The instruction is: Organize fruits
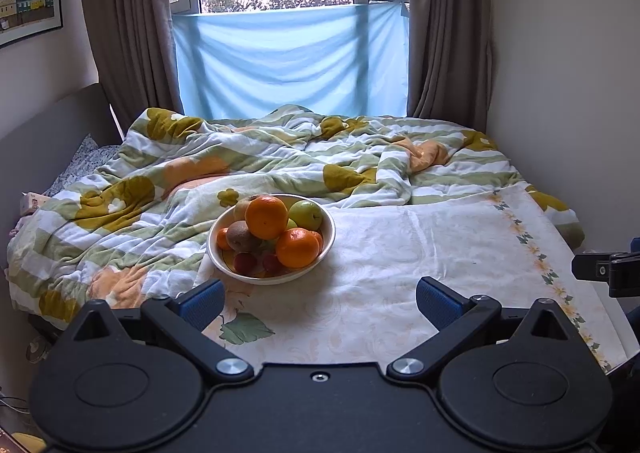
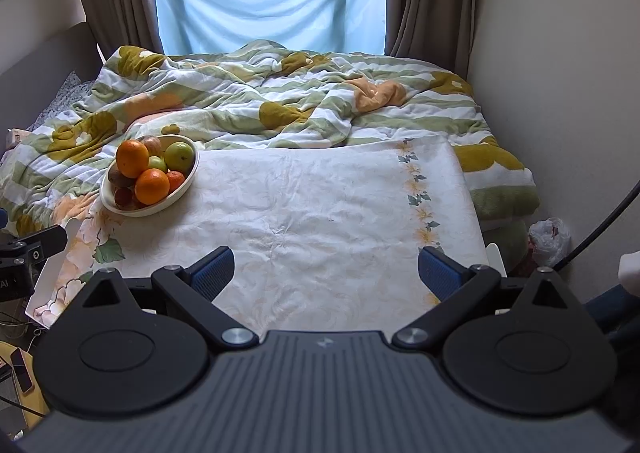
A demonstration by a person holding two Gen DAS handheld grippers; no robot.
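A white bowl stands at the far left of a cloth-covered table. It is piled with fruit: two large oranges, a green apple, a kiwi, small red fruits and others. My left gripper is open and empty, just in front of the bowl above the cloth. In the right wrist view the bowl with its oranges sits far to the left. My right gripper is open and empty over the table's near middle.
A bed with a rumpled green, yellow and white quilt lies behind the table, under a window with brown curtains. A wall runs along the right. A plastic bag sits on the floor to the right of the table. The other gripper shows at each view's edge.
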